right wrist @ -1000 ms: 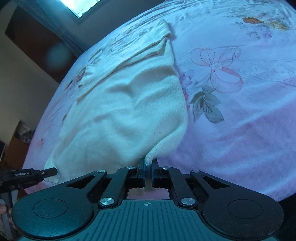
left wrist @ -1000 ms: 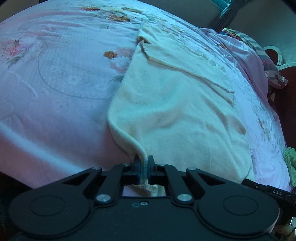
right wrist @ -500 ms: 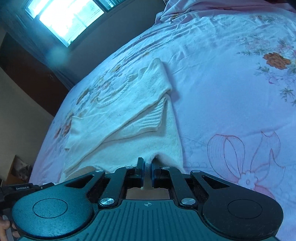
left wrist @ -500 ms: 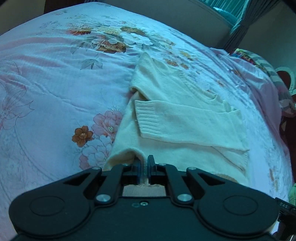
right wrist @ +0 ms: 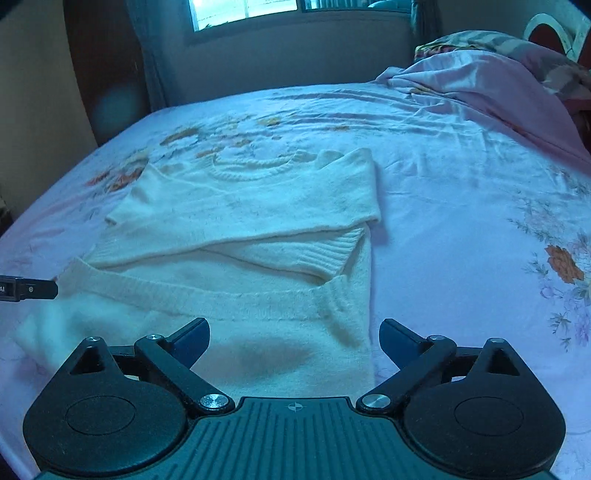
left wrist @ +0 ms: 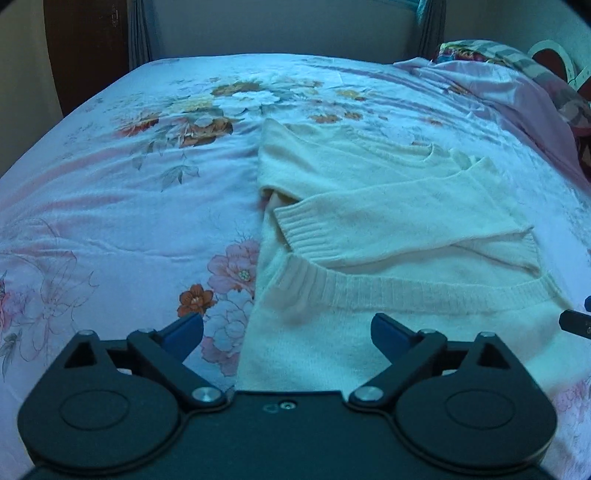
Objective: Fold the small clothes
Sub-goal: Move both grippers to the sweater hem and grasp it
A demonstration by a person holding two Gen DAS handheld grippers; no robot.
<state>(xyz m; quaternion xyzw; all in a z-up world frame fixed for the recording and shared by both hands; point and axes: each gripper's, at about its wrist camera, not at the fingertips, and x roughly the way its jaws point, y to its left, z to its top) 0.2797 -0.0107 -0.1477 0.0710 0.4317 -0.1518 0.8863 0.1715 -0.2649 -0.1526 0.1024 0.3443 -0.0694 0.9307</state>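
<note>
A cream knit sweater [left wrist: 388, 206] lies on the bed, sleeves folded across its chest and its bottom half folded up, the ribbed hem [left wrist: 406, 291] lying across the middle. It also shows in the right wrist view [right wrist: 251, 206]. My left gripper [left wrist: 286, 332] is open and empty just above the fold's near left corner. My right gripper [right wrist: 293, 336] is open and empty above the fold's near right part. The tip of the other gripper shows at the edge of each view [left wrist: 576, 323] [right wrist: 26, 290].
The bed has a pink floral sheet [left wrist: 110, 206]. A crumpled pink blanket [right wrist: 491, 85] and a patterned pillow [left wrist: 491, 50] lie at the far right. A window [right wrist: 251, 7] and wall stand beyond the bed.
Both grippers carried the sweater's bottom hem forward over its body, then opened and let it go. The hem now lies across the middle of the sweater.
</note>
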